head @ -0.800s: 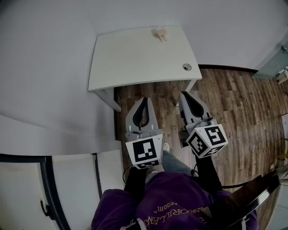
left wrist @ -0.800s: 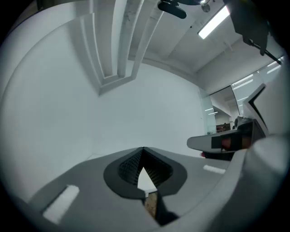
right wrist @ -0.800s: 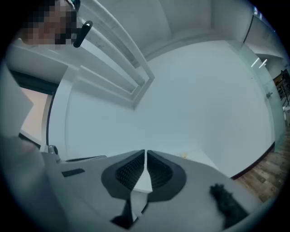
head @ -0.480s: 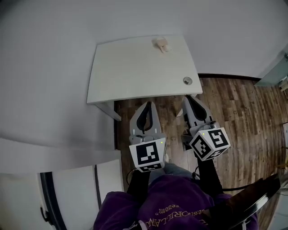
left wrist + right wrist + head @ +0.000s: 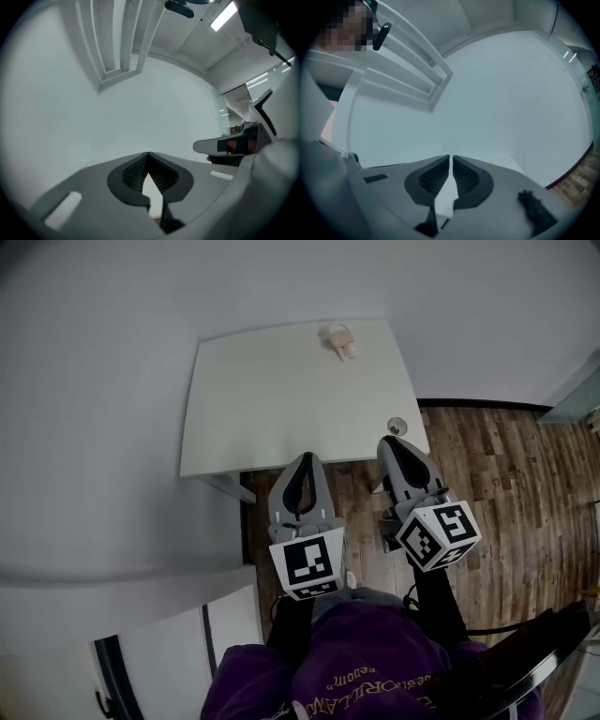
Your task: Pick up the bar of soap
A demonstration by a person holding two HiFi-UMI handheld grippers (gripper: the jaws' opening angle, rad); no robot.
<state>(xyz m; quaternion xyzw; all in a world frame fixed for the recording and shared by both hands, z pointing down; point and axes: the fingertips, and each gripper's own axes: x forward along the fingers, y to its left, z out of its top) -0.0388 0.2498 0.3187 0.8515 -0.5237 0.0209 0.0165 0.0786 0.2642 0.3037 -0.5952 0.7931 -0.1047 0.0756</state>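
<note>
Wall (image 5: 94, 381): plain pale grey, filling the whole upper and left part of the head view; the counter stands against it.
Floor (image 5: 506, 474): brown wood planks, running along the right side and under the counter's near edge.
Counter (image 5: 281, 399): a white rectangular top on white legs, almost bare.
Person (image 5: 366, 662): seen from above at the bottom of the head view in a purple top, both arms reaching forward with a gripper in each hand.
Left gripper (image 5: 302, 457): held out over the floor just in front of the counter, its tip reaching the near edge about midway along.
Left fingers (image 5: 164, 174): clenched, the tips meeting in a point with nothing between the ribbed pads; only blank wall lies beyond them.
Right gripper (image 5: 386, 440): beside the left one and apart from it, tilted a little outward, its tip at the counter's near right corner.
Right fingers (image 5: 464, 176): clenched as well, only a thin slit between the pads and nothing caught in it.
Marker cubes: one on the back of each gripper, left (image 5: 307, 564) and right (image 5: 439, 533), white with black square patterns, facing up toward the head camera.
Bar of soap (image 5: 338, 339): small and pale beige, lying on the counter at its far edge next to the wall, right of the middle, well apart from both grippers and untouched.
Round fitting (image 5: 397, 425): a small grey ring set in the counter near its front right corner, just beside the right gripper's tip.
</note>
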